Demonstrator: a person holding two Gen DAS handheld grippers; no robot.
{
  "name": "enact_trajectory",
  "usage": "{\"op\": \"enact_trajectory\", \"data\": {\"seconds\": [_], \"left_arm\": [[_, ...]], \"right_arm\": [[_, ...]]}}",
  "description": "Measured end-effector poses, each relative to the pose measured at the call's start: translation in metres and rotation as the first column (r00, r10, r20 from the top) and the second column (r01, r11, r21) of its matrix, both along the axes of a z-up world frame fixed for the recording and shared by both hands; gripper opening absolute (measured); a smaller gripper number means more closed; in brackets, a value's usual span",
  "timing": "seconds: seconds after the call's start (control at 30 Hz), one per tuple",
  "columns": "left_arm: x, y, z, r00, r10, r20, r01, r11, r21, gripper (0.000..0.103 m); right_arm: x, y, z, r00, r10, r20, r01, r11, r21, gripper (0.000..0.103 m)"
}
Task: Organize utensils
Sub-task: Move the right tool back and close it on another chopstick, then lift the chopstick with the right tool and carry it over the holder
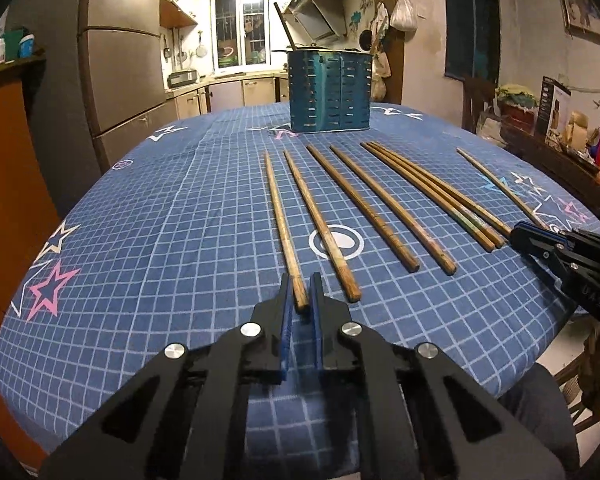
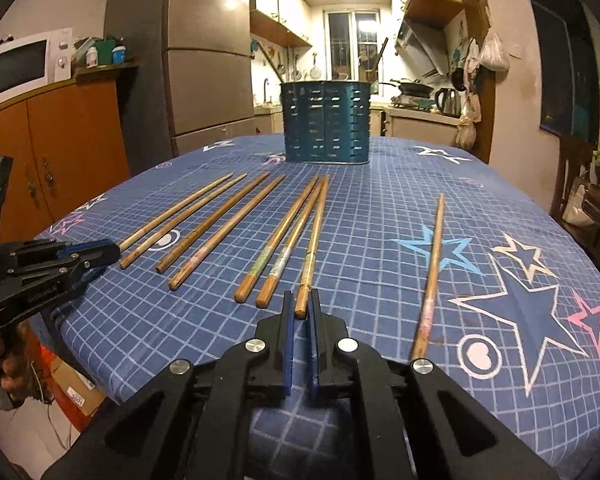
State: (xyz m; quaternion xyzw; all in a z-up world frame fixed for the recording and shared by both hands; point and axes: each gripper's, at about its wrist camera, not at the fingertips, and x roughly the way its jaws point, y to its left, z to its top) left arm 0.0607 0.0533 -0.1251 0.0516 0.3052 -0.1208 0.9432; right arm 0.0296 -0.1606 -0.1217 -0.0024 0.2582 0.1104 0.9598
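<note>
Wooden, light and rigid, the leftmost chopstick (image 1: 282,222) lies on the tablecloth (image 1: 140,220) with its thick butt between the narrowly parted left gripper (image 1: 303,294); likewise the third chopstick (image 2: 314,240) in the right gripper (image 2: 300,308), unclamped.

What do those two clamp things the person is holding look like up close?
Each hand-held gripper, left and right, is matte black plastic with cut-out link arms, round silver pivot bolts and two narrow fingers lined with ribbed blue pads. Small pale lettering marks the side. No cables visible.
</note>
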Motion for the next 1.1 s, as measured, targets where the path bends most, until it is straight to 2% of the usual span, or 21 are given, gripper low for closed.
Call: {"op": "enact_trajectory", "data": {"seconds": [0.1, 0.23, 0.53, 0.77, 1.1], "left_arm": [[-0.002, 0.003, 0.002, 1.0, 0.013, 0.0, -0.013, 1.0, -0.014, 0.005], [-0.011, 0.008, 0.017, 0.999, 0.024, 0.038, -0.023, 0.999, -0.029, 0.005], [-0.027, 0.013, 0.079, 0.98, 0.031, 0.196, -0.022, 0.998, -0.052, 0.005], [-0.01, 0.015, 0.127, 0.954, 0.035, 0.297, -0.015, 0.998, -0.068, 0.005], [0.052, 0.012, 0.172, 0.953, 0.012, 0.302, 0.018, 0.995, -0.097, 0.005]], "right_arm": [[-0.008, -0.006, 0.008, 0.999, -0.014, 0.034, 0.014, 1.0, 0.016, 0.007], [-0.02, -0.01, 0.028, 0.995, -0.015, 0.099, 0.014, 1.0, 0.012, 0.007], [-0.032, -0.021, 0.086, 0.971, 0.009, 0.239, -0.008, 1.0, -0.007, 0.007], [-0.005, -0.034, 0.133, 0.96, 0.043, 0.278, -0.045, 0.999, 0.001, 0.007], [0.057, -0.039, 0.178, 0.963, 0.094, 0.254, -0.098, 0.995, 0.003, 0.007]]}}
